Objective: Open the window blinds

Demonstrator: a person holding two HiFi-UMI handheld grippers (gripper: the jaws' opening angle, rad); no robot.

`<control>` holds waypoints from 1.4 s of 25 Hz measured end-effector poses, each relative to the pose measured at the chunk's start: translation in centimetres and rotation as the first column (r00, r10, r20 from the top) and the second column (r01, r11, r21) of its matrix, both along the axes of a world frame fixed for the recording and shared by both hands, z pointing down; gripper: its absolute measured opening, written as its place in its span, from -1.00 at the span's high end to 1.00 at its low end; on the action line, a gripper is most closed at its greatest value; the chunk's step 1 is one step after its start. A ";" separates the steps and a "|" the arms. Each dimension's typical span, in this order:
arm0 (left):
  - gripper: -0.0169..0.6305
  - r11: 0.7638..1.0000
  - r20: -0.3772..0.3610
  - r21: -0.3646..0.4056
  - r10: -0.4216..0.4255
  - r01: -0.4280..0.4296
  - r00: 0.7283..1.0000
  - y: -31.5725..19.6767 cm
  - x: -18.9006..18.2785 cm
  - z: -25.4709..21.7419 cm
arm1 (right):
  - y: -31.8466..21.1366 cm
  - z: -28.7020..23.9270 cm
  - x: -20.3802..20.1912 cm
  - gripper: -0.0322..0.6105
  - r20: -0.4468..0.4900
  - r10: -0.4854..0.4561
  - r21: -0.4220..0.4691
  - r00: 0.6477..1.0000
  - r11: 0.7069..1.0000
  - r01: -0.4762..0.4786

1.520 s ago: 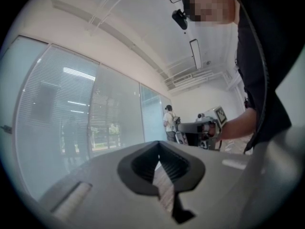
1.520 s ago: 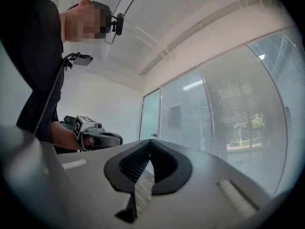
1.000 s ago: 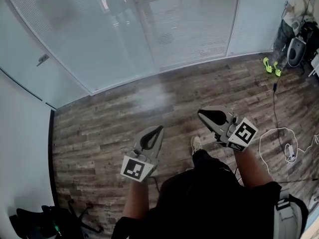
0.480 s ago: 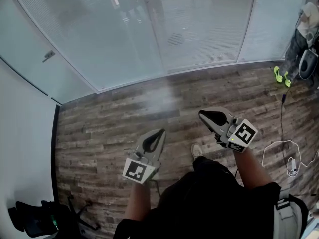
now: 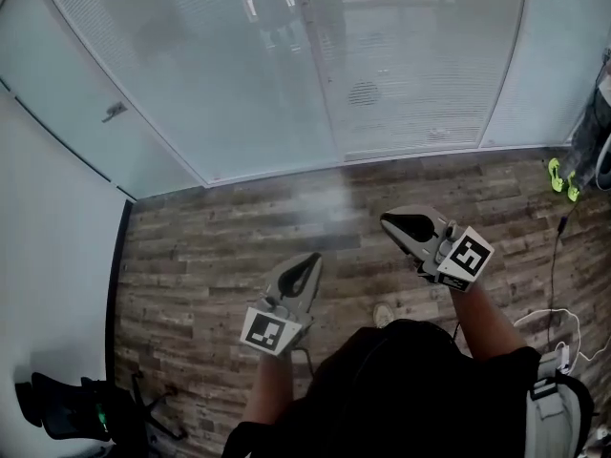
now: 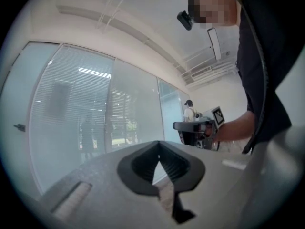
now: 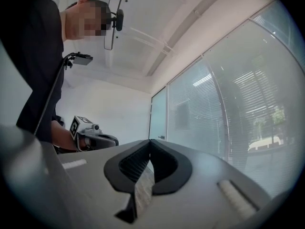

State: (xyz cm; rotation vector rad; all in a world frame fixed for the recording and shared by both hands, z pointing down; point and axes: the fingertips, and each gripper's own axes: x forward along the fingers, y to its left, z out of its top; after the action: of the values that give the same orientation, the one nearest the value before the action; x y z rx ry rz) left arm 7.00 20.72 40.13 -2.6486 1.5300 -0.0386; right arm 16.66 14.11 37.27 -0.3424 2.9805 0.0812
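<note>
White slatted blinds [image 5: 410,74] hang shut behind the glass wall at the top of the head view; they also show as blinds [image 6: 71,113] in the left gripper view and blinds [image 7: 228,109] in the right gripper view. My left gripper [image 5: 313,259] is held level over the wood floor, jaw tips together, nothing in it. My right gripper [image 5: 386,219] is a little farther forward and to the right, also shut and empty. Both stand well short of the glass. No cord or wand of the blinds is visible.
A frosted glass door with a handle [image 5: 115,111] stands at the left. A dark bag and chair base [image 5: 86,418] lie at the lower left. A white cable [image 5: 554,327] trails on the floor at right, near another person's bright shoes [image 5: 563,177].
I have walked toward the glass wall with both grippers held out; the wall's base has come nearer and the other person has slid toward the right edge. Both grippers stayed shut.
</note>
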 end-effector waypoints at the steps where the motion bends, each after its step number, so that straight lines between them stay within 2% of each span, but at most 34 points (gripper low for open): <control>1: 0.93 1.000 0.001 0.000 -0.009 0.009 1.000 -0.7 -0.2 -0.2 | -0.7 -0.2 -0.2 0.89 0.003 -0.009 0.003 1.000 1.000 0.009; 7: 0.93 0.999 0.025 0.019 -0.045 0.044 0.999 -4.8 -0.9 -1.1 | -4.4 -0.2 -1.1 0.89 -0.008 -0.060 0.016 0.998 0.998 0.060; 16: 0.93 0.995 0.038 0.006 -0.097 0.097 0.995 -9.8 -0.5 -0.2 | -10.0 1.0 0.1 0.89 -0.003 -0.084 -0.004 0.996 0.996 0.084; 23: 0.93 0.993 0.057 -0.027 -0.115 0.116 0.992 -12.2 0.4 0.7 | -12.7 2.4 0.4 0.89 0.007 -0.112 -0.035 0.994 0.993 0.112; 35: 0.93 0.988 0.077 -0.018 -0.148 0.150 0.986 -13.9 -0.7 -0.1 | -14.6 2.8 0.1 0.89 0.017 -0.119 -0.041 0.993 0.992 0.120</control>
State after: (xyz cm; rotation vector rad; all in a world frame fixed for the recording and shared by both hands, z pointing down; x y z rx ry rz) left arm 6.29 6.78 40.03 -2.5128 1.7098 -0.1651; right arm 16.72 -0.49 40.10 -0.1680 2.9843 0.0034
